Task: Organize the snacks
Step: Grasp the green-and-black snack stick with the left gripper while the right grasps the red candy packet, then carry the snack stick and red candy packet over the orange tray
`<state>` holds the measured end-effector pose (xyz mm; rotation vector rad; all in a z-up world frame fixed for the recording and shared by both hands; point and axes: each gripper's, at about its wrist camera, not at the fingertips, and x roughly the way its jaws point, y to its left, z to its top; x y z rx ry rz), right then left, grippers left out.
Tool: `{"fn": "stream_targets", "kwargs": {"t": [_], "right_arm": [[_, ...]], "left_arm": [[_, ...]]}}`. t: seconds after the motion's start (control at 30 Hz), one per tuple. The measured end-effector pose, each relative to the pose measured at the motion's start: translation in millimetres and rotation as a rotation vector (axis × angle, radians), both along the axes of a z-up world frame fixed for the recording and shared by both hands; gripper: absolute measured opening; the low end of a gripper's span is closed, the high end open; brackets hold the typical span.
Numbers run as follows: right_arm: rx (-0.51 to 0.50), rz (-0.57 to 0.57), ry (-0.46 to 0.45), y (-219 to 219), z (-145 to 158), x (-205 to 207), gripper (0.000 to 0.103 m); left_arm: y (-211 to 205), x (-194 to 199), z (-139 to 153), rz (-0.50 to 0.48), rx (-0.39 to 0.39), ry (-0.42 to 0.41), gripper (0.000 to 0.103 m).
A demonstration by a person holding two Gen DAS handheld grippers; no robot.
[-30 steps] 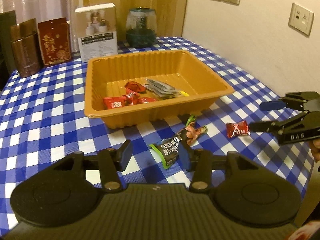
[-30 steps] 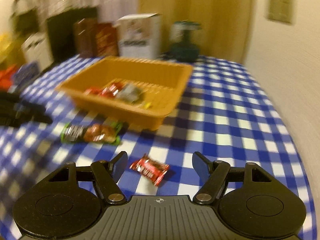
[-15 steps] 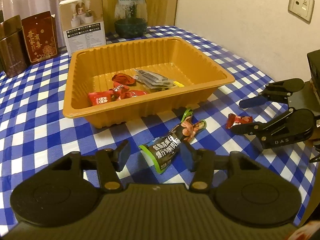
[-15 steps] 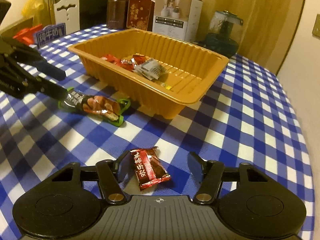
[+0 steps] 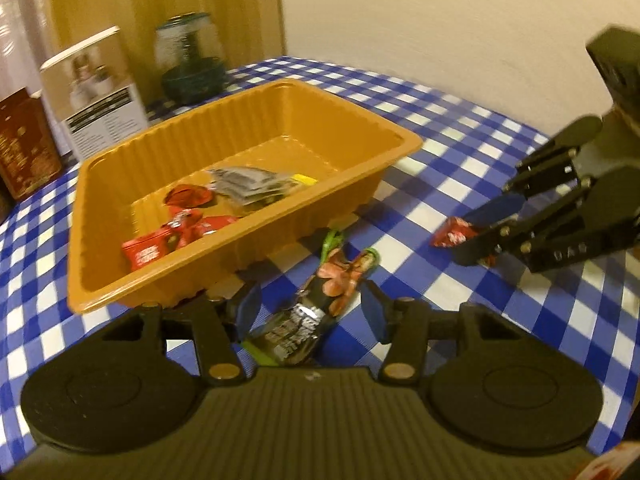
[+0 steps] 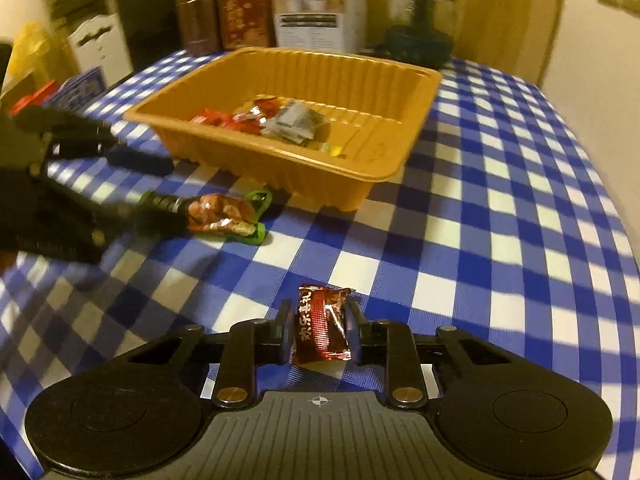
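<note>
An orange tray (image 5: 240, 248) on the blue checked cloth holds several red candies and grey sachets. A black and green snack packet (image 5: 316, 312) lies in front of it, between the fingers of my left gripper (image 5: 311, 310). That gripper is open, with gaps on both sides of the packet. My right gripper (image 6: 319, 330) is closing on a red candy packet (image 6: 320, 334), and both pads touch its sides. In the left wrist view the right gripper (image 5: 464, 240) holds the red candy (image 5: 450, 234) low over the cloth. The right wrist view shows the left gripper (image 6: 168, 196) over the snack packet (image 6: 224, 212).
Behind the tray (image 6: 280, 172) stand a white box (image 5: 96, 92), a glass jar (image 5: 188, 60) and brown and red boxes (image 5: 24, 140). A wall runs close along the table's right side. Bare checked cloth (image 6: 500, 200) lies to the right of the tray.
The right gripper's jaws have closed in from wide apart onto the red candy. My left gripper has moved forward and down, so the black and green packet now lies between its fingers.
</note>
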<state>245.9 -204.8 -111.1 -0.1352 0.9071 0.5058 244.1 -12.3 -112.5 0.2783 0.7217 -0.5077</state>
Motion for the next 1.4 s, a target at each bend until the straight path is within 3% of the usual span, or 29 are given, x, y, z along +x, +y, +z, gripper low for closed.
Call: {"fn": "stream_targets", "kwargs": {"t": [0.23, 0.4, 0.67, 0.97, 1.4], "right_arm": [[0.033, -0.054, -0.011, 3, 10, 5, 0.027], [0.049, -0.066, 0.002, 1, 9, 8, 0.027], [0.076, -0.096, 0.01, -2, 12, 8, 0.027], [0.107, -0.108, 0.001, 11, 22, -4, 0.027], [0.167, -0.109, -0.055, 35, 41, -26, 0.027]], "left_arm": [[-18, 10, -18, -0.074, 0.085, -0.009, 0.045], [-17, 18, -19, -0.079, 0.064, 0.013, 0.036], [-18, 15, -15, -0.023, 0.064, 0.057, 0.034], [-4, -2, -6, 0.077, -0.025, 0.121, 0.026], [19, -33, 18, 0.166, -0.108, 0.11, 0.026]]}}
